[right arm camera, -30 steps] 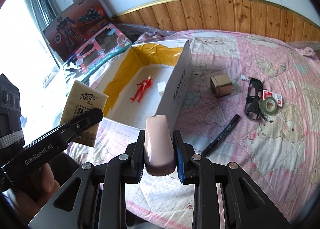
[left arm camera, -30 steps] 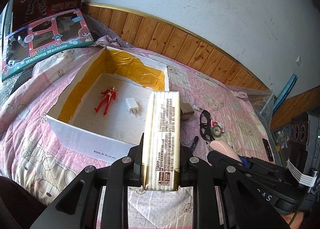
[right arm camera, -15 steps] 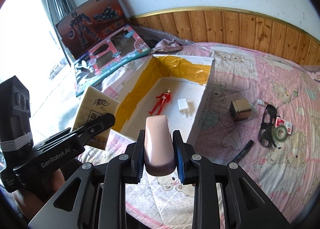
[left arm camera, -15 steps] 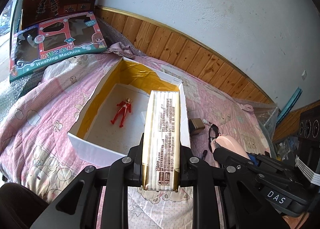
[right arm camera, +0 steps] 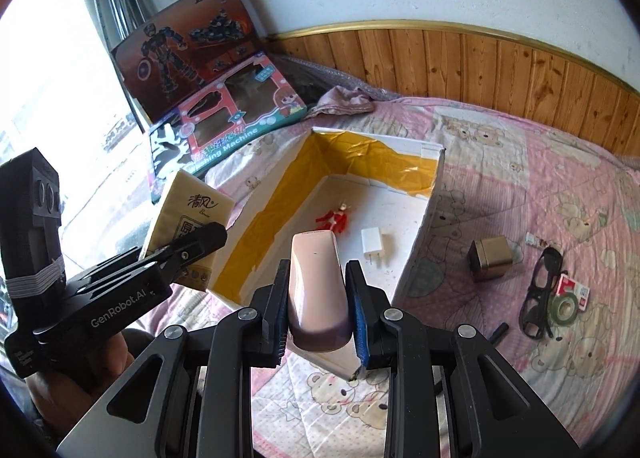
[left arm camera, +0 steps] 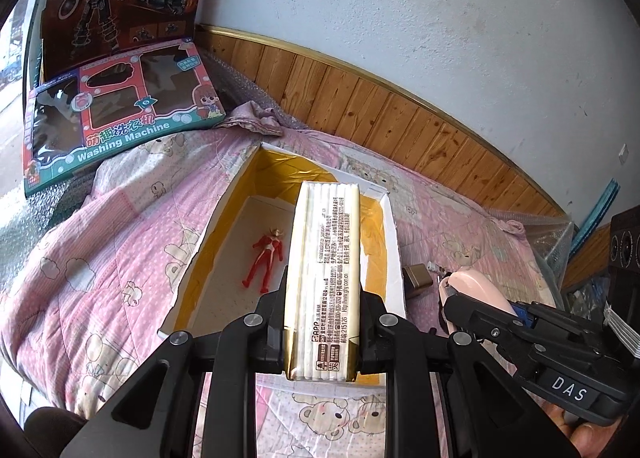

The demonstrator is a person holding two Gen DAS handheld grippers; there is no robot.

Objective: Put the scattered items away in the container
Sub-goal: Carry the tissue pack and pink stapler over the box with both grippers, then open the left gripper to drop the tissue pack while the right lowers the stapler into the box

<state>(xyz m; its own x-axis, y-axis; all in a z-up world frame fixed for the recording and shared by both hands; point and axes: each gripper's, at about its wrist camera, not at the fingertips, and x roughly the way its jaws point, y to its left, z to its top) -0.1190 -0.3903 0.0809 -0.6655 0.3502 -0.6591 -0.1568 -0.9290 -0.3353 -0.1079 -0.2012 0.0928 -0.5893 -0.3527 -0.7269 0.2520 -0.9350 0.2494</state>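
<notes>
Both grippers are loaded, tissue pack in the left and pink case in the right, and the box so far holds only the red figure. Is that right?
Not quite. The box holds two things: the red figure and a white charger plug, as the right wrist view shows. The rest stands: left gripper shut on the tissue pack, right gripper on the pink case.

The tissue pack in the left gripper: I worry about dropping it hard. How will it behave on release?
The tissue pack looks soft and probably light, so it should land gently in the box. Its glossy wrap may slide off the fingers. Flat-sided, it is unlikely to roll.
</notes>
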